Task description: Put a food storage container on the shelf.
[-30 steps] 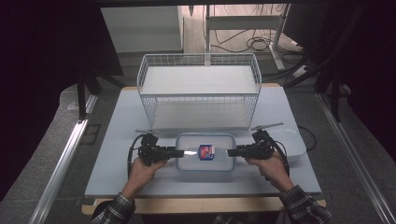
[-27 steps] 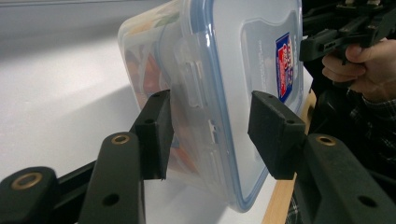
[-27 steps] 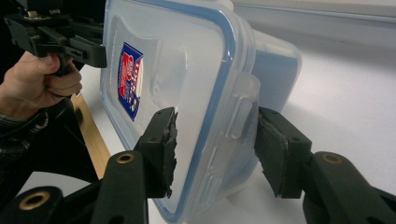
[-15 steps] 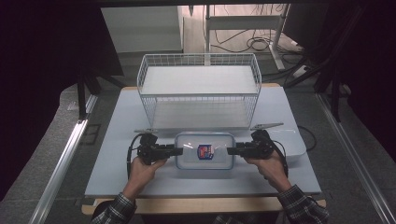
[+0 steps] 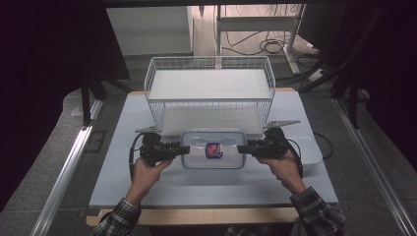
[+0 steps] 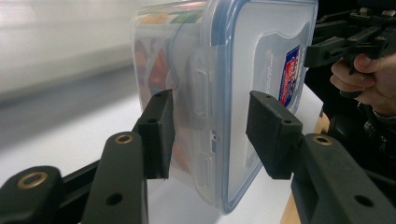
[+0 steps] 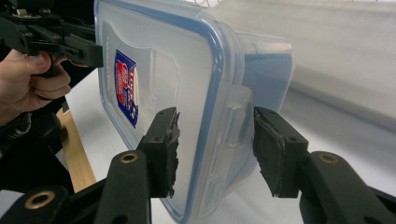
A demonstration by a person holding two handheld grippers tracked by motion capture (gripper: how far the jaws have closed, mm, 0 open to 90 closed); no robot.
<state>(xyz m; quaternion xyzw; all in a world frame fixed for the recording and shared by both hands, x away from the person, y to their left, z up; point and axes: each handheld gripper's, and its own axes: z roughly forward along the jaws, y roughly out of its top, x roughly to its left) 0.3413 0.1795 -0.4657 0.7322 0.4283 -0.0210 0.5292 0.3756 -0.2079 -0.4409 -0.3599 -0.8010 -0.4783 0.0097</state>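
A clear plastic food container [image 5: 212, 147] with a blue-rimmed lid and a red-and-blue sticker hangs level just above the white table [image 5: 147, 189]. My left gripper [image 5: 179, 150] is shut on its left end. My right gripper [image 5: 243, 147] is shut on its right end. In the left gripper view the pads [image 6: 161, 130] clamp the container [image 6: 224, 93] at the lid latch, one on the base and one on the lid. The right gripper view shows its pads [image 7: 166, 149] pinching the other latch of the container [image 7: 187, 93]. Colourful contents show through the wall.
A white wire basket [image 5: 209, 88] stands right behind the container, at the table's far side. A shallow white tray [image 5: 311, 147] lies under my right hand. Wooden table edge [image 5: 196, 214] runs along the front, with metal rails on the floor on both sides.
Both grippers have risen together with the container between them. It has left the table and now sits closer to the basket's front in the high view.
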